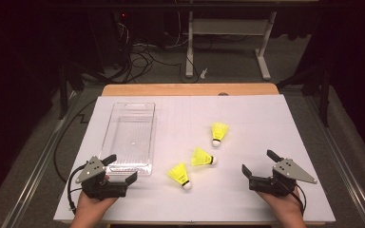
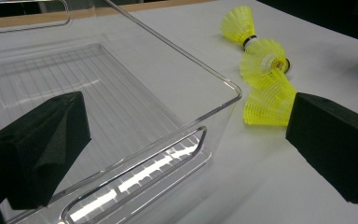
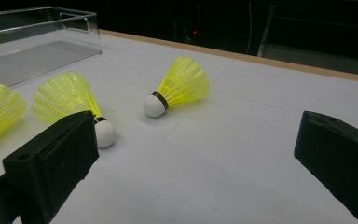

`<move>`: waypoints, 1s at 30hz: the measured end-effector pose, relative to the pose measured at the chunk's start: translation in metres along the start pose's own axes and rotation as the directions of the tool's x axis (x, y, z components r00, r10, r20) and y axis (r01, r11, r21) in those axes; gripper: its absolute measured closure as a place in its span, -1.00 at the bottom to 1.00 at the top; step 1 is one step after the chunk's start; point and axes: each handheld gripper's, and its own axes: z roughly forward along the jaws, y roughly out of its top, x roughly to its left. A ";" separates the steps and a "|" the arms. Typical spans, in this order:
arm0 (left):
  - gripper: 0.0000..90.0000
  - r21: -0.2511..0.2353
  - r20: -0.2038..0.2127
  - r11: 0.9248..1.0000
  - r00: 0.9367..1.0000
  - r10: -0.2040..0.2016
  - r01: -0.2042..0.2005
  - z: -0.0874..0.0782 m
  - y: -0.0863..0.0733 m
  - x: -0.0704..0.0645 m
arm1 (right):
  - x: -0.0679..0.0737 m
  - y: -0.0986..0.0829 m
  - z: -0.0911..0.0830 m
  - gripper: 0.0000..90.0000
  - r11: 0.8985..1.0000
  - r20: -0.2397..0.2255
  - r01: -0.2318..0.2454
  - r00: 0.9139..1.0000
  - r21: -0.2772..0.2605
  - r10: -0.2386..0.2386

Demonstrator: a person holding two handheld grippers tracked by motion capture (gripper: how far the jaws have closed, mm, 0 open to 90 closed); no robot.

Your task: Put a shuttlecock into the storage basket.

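1. My left hand-held gripper (image 1: 121,167) rests with jaws apart at the clear plastic bin's (image 1: 148,137) near end; my right hand-held gripper (image 1: 259,166) is likewise spread, holding nothing.
2. Three yellow shuttlecocks lie on the white tabletop (image 1: 247,199) between them: nearest (image 1: 180,175), middle (image 1: 202,157), farthest (image 1: 218,132).
3. I can read no writing anywhere.

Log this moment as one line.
left tongs: open, idle | right tongs: open, idle | three shuttlecocks: on table | bin: empty

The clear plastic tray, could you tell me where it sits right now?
In the high view the clear plastic tray lies left of centre, just ahead of the left gripper, with three yellow shuttlecocks to its right.
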 end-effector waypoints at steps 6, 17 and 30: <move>-0.98 -0.009 0.000 1.000 1.000 -0.009 0.009 -0.001 0.000 0.000 | 0.000 0.001 -0.001 -0.99 1.000 0.003 0.007 1.000 -0.011 -0.007; -0.98 -0.004 0.006 1.000 1.000 -0.011 0.011 -0.001 0.000 0.000 | -0.001 0.001 -0.002 -0.99 1.000 0.005 -0.002 1.000 -0.018 0.002; -0.99 0.002 0.007 0.999 0.999 -0.036 0.036 -0.001 -0.001 0.003 | -0.002 0.000 -0.002 -0.99 1.000 0.003 0.000 1.000 -0.016 0.000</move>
